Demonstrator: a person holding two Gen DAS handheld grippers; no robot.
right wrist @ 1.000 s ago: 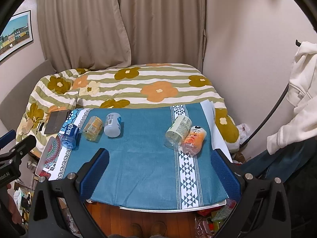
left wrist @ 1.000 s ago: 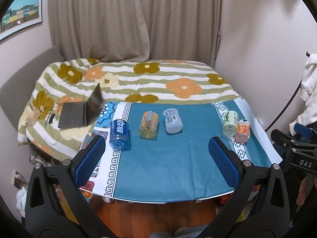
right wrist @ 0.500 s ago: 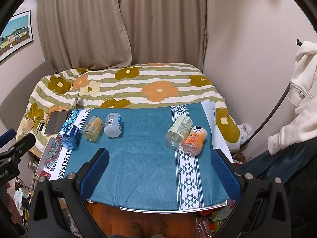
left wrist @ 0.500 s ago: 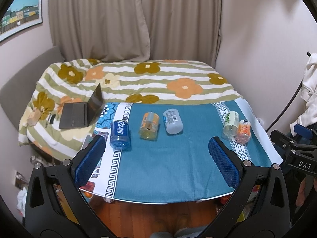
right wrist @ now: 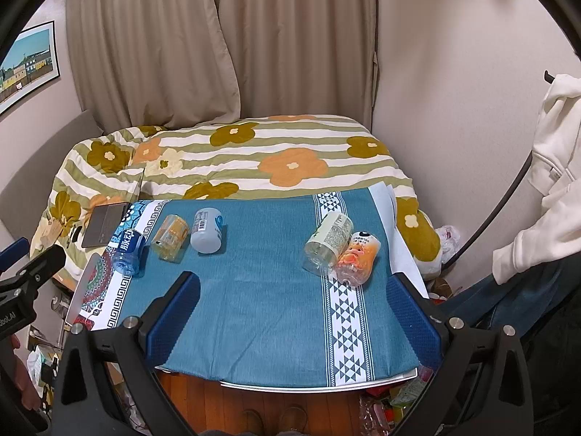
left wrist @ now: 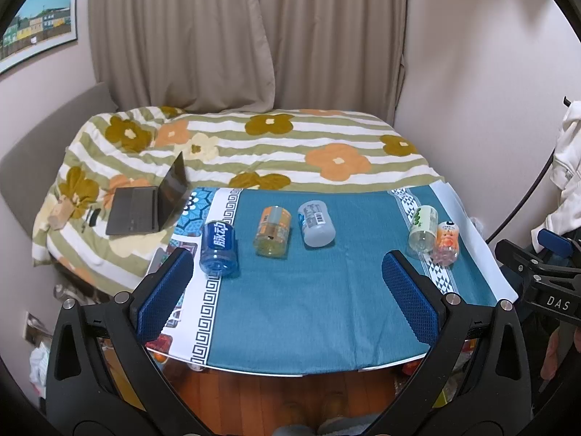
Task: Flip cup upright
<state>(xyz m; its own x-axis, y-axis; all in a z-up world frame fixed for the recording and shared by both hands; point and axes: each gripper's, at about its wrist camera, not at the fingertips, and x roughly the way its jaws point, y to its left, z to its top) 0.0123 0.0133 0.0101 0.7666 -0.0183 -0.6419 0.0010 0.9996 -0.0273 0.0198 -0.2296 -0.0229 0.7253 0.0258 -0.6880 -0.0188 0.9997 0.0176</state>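
Observation:
Several cut-bottle cups lie on their sides on a teal cloth-covered table [left wrist: 290,309]: a blue cup [left wrist: 218,247], an orange-labelled cup [left wrist: 273,230], a grey-white cup [left wrist: 315,222], a green-and-white cup [left wrist: 423,226] and an orange-pink cup [left wrist: 447,242]. In the right wrist view they are blue [right wrist: 127,250], orange [right wrist: 170,236], grey-white [right wrist: 207,229], green-white [right wrist: 328,243] and orange-pink [right wrist: 357,257]. My left gripper [left wrist: 287,294] is open and empty above the table's near edge. My right gripper [right wrist: 296,318] is open and empty, near the front right.
A bed with a flowered quilt [left wrist: 254,145] lies behind the table, with an open laptop [left wrist: 149,203] on its left side. Curtains [left wrist: 236,36] hang at the back. A white garment [right wrist: 555,167] hangs at the right. Wooden floor [left wrist: 290,392] shows below the table edge.
Both views have shifted very slightly; the cups have not moved and both grippers stay open.

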